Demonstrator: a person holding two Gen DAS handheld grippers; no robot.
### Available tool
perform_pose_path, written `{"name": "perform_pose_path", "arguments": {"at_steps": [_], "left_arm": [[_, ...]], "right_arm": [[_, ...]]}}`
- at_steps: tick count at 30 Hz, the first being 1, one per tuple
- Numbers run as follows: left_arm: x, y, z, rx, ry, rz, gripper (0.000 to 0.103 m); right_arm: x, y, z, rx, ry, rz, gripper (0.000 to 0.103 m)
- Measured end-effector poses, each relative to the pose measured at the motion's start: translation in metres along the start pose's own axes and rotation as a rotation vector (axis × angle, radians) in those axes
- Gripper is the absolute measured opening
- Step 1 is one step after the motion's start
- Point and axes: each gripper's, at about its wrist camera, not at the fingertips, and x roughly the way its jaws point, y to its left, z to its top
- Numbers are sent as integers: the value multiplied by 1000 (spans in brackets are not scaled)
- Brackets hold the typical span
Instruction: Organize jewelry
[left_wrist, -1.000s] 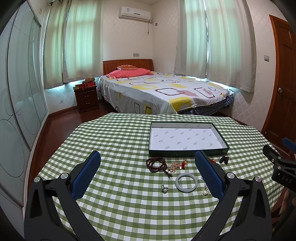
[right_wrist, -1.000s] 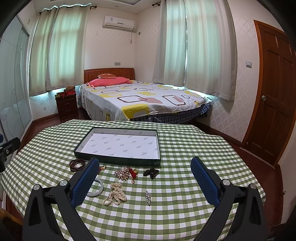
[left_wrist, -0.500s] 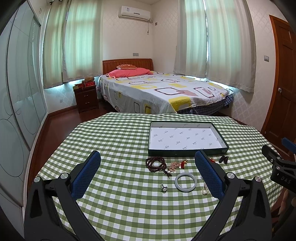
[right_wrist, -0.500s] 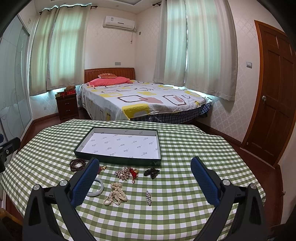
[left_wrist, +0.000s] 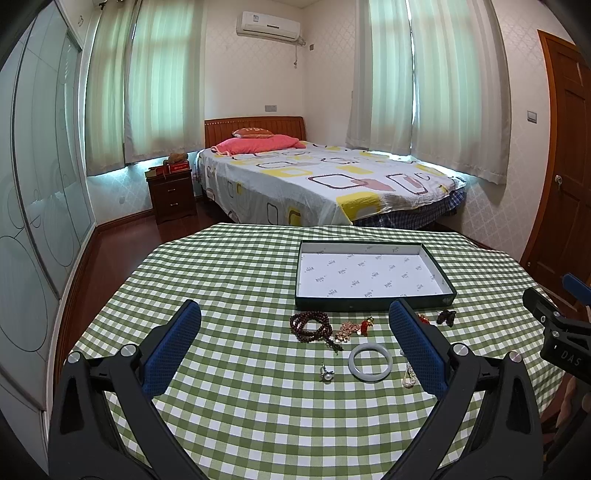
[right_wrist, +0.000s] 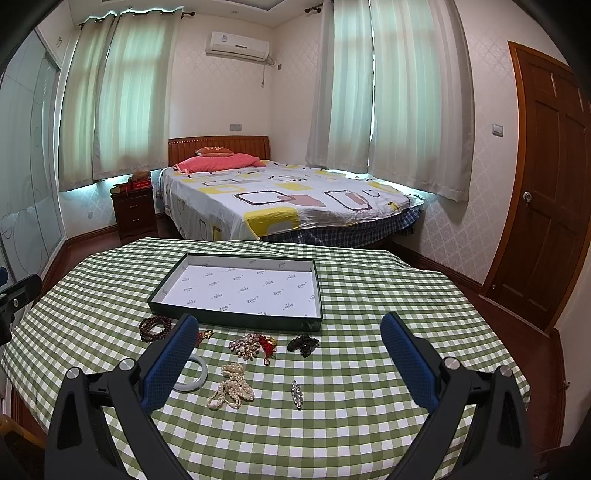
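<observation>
A shallow dark green tray (left_wrist: 373, 305) (right_wrist: 236, 319) with a white paper lining sits on the green checked table. In front of it lie a brown bead bracelet (left_wrist: 310, 327) (right_wrist: 154, 328), a white bangle (left_wrist: 370, 366) (right_wrist: 196, 377), a small pearl ring (left_wrist: 326, 373), a rhinestone brooch (right_wrist: 249, 345) with a red tassel, a dark hair clip (right_wrist: 303, 344) (left_wrist: 446, 316), a pearl necklace (right_wrist: 232, 387) and a crystal pin (right_wrist: 296, 394). My left gripper (left_wrist: 294, 343) hangs open above the table, near the bangle. My right gripper (right_wrist: 288, 354) is open above the jewelry, holding nothing.
The table's checked cloth (left_wrist: 229, 280) ends at a far edge, with a bed (left_wrist: 317, 181) behind it. A nightstand (left_wrist: 171, 194) stands at the back left and a wooden door (right_wrist: 546, 206) on the right. The other gripper's body (left_wrist: 557, 332) shows at the right edge.
</observation>
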Motion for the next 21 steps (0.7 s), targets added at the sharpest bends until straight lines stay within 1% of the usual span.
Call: {"name": "perform_pose_path", "arguments": {"at_steps": [21], "left_arm": [[-1,0,0,-1,6,-8,99]], "right_arm": [[0,0,-1,1,-1,0,97]]}}
